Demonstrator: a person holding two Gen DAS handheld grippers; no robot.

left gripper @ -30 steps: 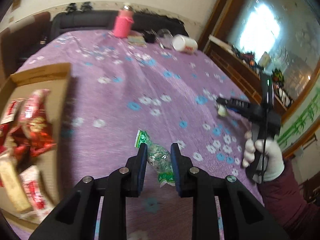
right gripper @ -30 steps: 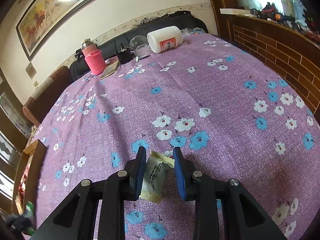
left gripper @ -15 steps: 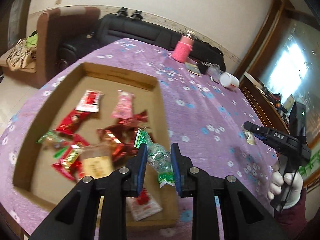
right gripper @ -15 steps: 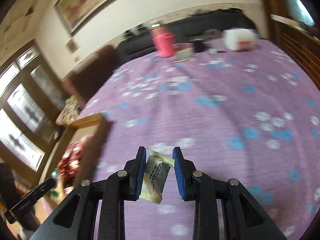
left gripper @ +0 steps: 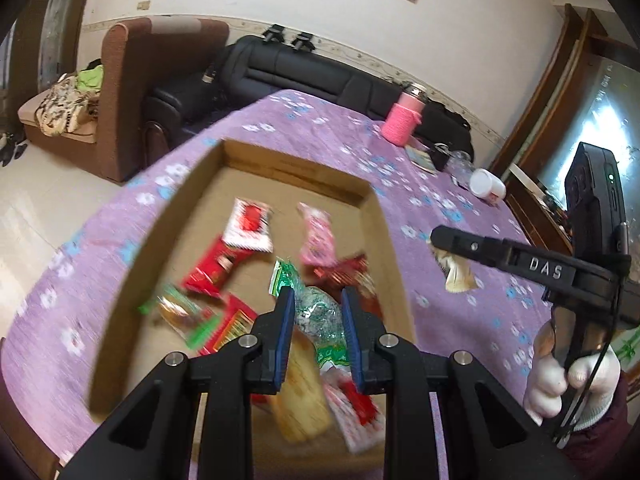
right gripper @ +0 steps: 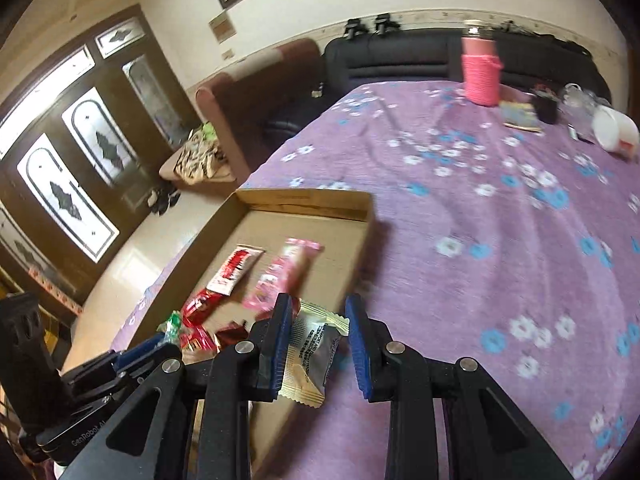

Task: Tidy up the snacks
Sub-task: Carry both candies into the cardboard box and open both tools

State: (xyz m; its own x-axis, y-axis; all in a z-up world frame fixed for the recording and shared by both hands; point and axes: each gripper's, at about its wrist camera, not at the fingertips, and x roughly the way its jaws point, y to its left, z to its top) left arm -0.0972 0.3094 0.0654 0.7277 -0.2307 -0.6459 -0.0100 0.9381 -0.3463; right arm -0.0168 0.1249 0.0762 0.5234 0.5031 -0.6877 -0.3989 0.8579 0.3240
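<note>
My left gripper [left gripper: 318,308] is shut on a green-and-clear candy wrapper [left gripper: 320,316] and hangs over the open cardboard box [left gripper: 296,168]. Several red, pink and green snack packets [left gripper: 224,264] lie in the box. My right gripper [right gripper: 316,312] is shut on a cream-and-silver packet [right gripper: 310,354], just over the box's right wall [right gripper: 362,236]. In the left wrist view the right gripper [left gripper: 438,240] sits to the right of the box with its packet [left gripper: 458,278] hanging below, held by a white-gloved hand [left gripper: 568,380]. The left gripper [right gripper: 156,346] shows at the lower left of the right wrist view.
A purple floral cloth [right gripper: 500,248] covers the table. At its far end stand a pink bottle [left gripper: 402,120], a white jar on its side [left gripper: 486,188] and small dark items. A black sofa [left gripper: 300,76] and a brown armchair [left gripper: 132,92] lie beyond.
Both grippers have swung left across the cloth with their snacks still held. The left one went from beside the box to above it; the right one has reached the box's right edge.
</note>
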